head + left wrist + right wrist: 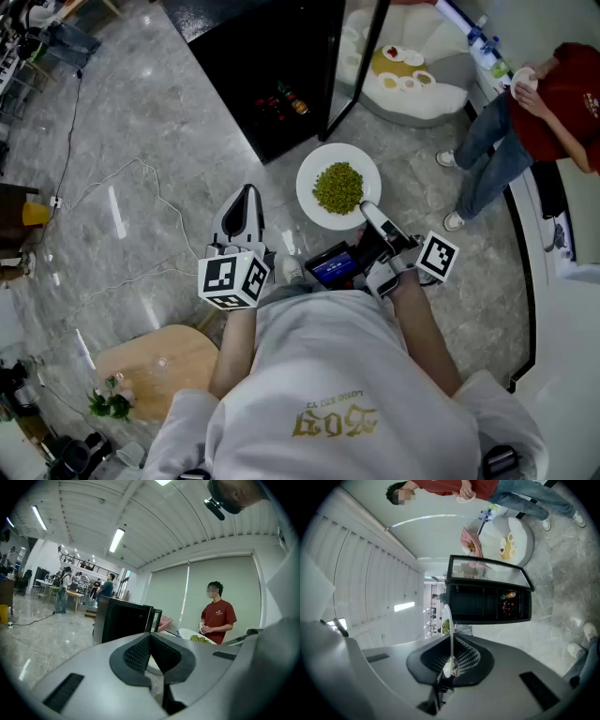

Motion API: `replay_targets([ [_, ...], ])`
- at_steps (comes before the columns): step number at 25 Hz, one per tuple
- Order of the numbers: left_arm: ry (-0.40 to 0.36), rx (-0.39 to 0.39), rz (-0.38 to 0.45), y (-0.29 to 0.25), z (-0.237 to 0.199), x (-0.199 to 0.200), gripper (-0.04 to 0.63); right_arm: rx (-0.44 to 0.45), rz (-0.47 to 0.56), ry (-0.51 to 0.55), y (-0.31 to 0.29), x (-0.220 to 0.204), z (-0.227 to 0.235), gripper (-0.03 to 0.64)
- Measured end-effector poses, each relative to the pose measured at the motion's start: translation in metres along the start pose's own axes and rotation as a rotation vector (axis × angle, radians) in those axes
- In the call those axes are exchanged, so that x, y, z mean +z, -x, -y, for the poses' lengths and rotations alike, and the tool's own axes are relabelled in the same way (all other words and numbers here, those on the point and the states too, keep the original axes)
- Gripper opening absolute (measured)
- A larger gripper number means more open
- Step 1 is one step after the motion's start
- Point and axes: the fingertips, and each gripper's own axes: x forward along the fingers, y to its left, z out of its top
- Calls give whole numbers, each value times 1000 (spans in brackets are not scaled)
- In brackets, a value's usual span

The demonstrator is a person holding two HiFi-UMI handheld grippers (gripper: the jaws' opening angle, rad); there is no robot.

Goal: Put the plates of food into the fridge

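Observation:
A white plate heaped with green peas hangs over the floor in front of the black fridge. My right gripper is shut on the plate's near rim. In the right gripper view the plate stands edge-on between the fingers of that gripper, facing the fridge. My left gripper is shut and holds nothing, to the left of the plate. In the left gripper view its tips meet, with the fridge and plate beyond.
The fridge's glass door stands open to the right. Behind it a white round table carries more plates of food. A person in a red shirt stands beside it. A wooden stool and a cable are on my left.

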Motion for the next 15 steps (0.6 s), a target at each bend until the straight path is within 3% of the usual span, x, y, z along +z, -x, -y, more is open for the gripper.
replay_targets([
  [15, 2, 27, 2, 5, 6, -7, 6, 41, -24, -34, -2, 1, -1, 17],
])
